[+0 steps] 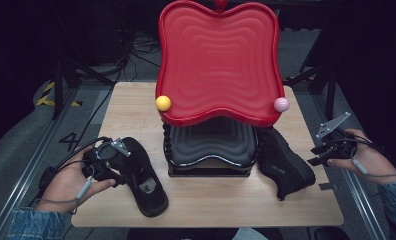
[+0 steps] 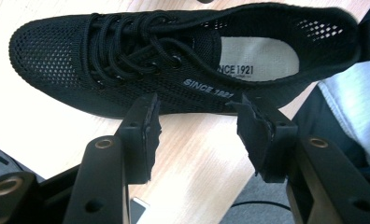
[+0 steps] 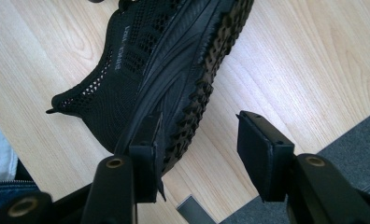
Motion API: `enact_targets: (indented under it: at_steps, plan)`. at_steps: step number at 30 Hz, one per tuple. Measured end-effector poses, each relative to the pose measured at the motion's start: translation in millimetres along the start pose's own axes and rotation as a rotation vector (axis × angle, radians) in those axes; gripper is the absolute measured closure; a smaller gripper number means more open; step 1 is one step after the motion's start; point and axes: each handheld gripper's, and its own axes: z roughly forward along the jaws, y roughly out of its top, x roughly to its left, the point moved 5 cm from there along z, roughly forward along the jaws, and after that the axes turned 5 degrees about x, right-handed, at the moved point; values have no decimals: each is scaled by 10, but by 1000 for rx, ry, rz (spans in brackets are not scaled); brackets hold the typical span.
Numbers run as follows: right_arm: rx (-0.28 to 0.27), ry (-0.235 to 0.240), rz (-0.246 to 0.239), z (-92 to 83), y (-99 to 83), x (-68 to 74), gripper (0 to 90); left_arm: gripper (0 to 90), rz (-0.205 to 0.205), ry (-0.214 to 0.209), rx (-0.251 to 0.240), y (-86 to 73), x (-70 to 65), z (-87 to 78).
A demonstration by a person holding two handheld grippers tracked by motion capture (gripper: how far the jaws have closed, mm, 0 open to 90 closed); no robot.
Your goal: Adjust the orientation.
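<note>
Two shoes approached for pickup

The left gripper (image 2: 197, 126) is held spread beside the left shoe (image 1: 143, 177) near the table's (image 1: 211, 205) front edge; the right gripper (image 3: 199, 154), also spread, is aimed at the right shoe (image 1: 286, 165) (tipped on its side). Closing on each is called for next.

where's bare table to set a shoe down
Bare table lies along the near edge between the left shoe and right shoe, and at the far left corner. Crowded mid-table around the red tray stand.

Left tool (image 1: 120, 165) jaws apart, right tool (image 1: 320, 154) jaws apart
</note>
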Motion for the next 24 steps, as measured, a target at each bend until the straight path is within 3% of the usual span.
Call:
enact_targets:
  at_steps: [12,14,21,24]
  plan:
    - [-32,8,36,-29,-72,-16,507,472,2,-61,-5,184,-279,-51]
    - [-30,11,42,-4,-84,-12,507,483,-11,-95,-3,211,-326,-39]
    - [-29,27,49,44,-95,0,503,475,-19,-87,4,310,-447,36]
    - [-33,32,49,67,-82,0,495,467,-4,-93,8,355,-505,94]
